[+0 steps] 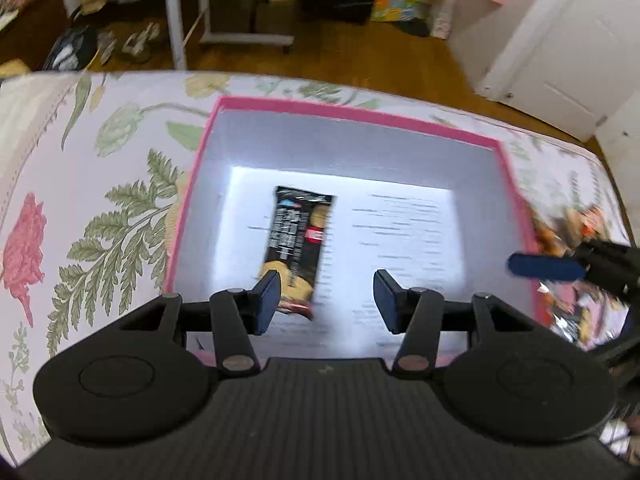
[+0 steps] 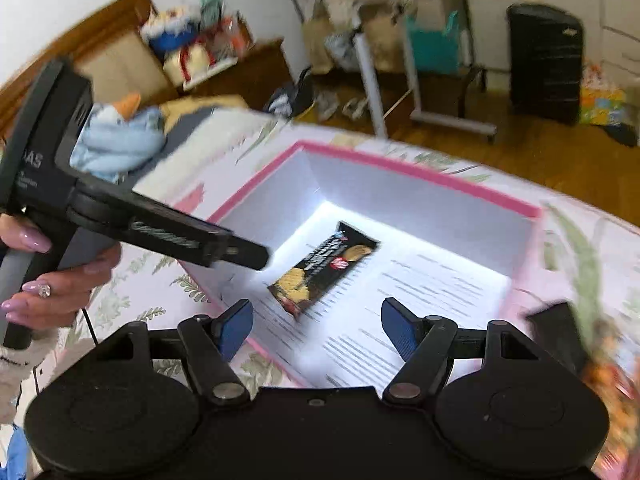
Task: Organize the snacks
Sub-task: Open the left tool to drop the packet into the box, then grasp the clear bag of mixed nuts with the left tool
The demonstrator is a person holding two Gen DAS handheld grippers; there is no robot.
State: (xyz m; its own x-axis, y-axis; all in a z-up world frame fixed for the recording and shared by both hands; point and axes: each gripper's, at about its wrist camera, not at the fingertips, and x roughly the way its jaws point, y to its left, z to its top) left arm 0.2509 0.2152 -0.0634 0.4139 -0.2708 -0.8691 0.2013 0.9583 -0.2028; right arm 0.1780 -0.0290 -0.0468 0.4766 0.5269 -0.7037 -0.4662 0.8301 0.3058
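Your left claw (image 1: 326, 300) hangs with its jaws apart and empty over the pink-rimmed box (image 1: 360, 118); your right claw (image 2: 316, 330) is parted wider, also empty. One black snack packet (image 1: 298, 242) lies flat on the printed sheet (image 1: 400, 232) inside. Right of the box, a blurred heap, probably more snacks (image 1: 572, 224), is cut off.
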